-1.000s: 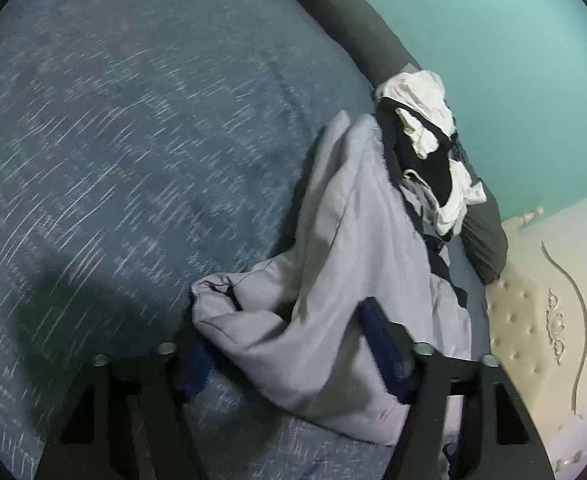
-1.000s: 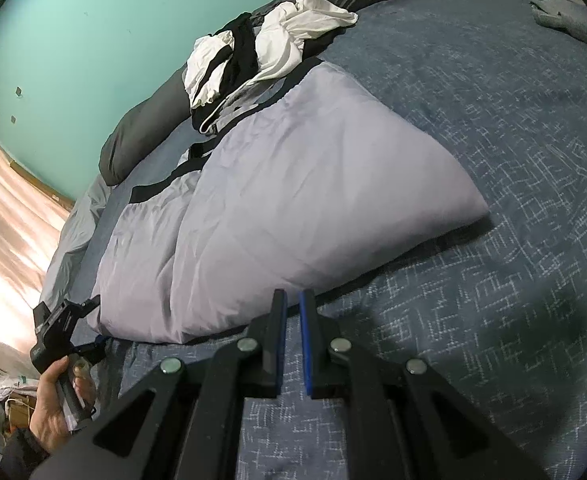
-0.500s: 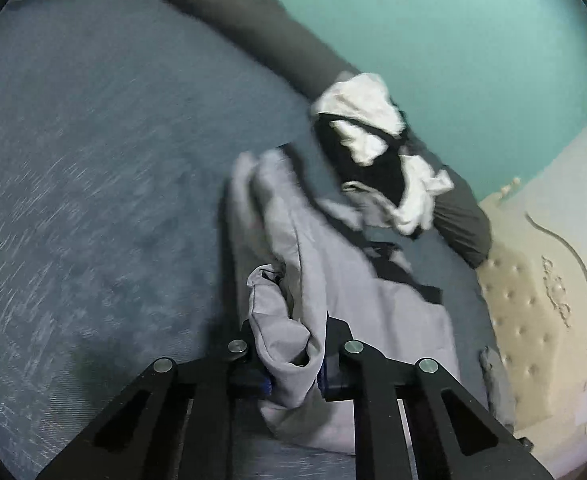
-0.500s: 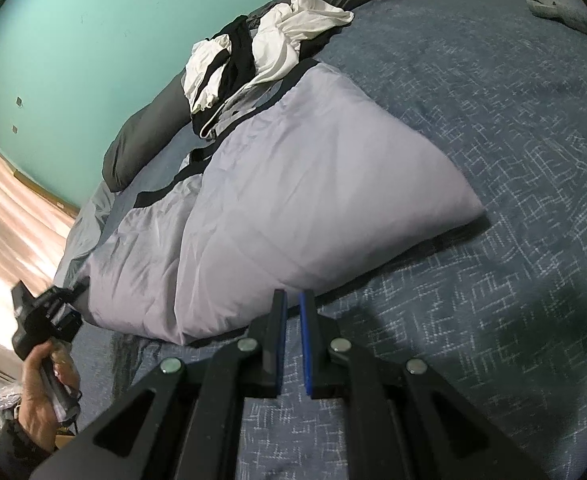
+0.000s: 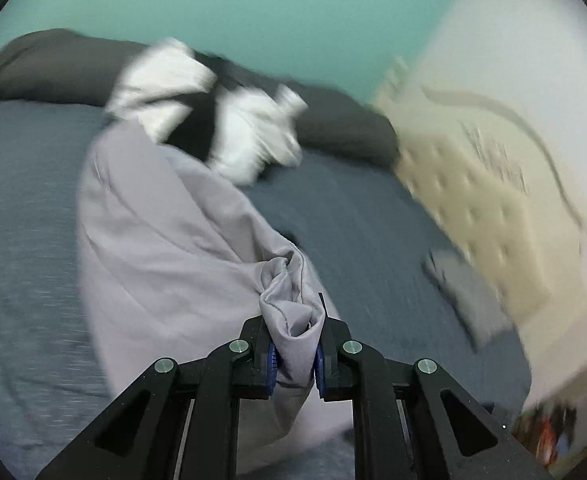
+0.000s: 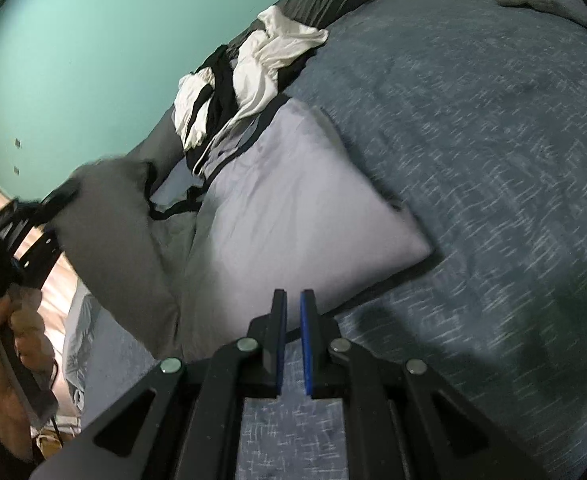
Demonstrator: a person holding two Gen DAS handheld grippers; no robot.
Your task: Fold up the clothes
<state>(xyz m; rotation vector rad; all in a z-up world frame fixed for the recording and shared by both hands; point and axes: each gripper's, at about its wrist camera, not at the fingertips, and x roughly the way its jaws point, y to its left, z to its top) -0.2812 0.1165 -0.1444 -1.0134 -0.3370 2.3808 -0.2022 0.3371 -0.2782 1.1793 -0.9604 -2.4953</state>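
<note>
Left gripper [image 5: 292, 354]: fingers pinching a bunched corner of the lilac garment [image 5: 161, 248], lifted above the bed [image 5: 21, 200]. Right gripper [image 6: 292, 340]: fingers nearly pressed together, holding nothing, low over the bedspread beside the garment's edge. A hand [image 6: 9, 344] gripped the left tool. Black-and-white clothes [image 6: 245, 76] lay near the dark pillow [image 5: 53, 68]. Teal wall [image 6: 93, 40]; cream padded headboard [image 5: 493, 208].

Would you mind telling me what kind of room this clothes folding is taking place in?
Most likely a bedroom. The lilac garment lies on a bed with a blue-grey cover, a long dark pillow runs beside the teal wall, and a cream tufted headboard stands at one end.
</note>
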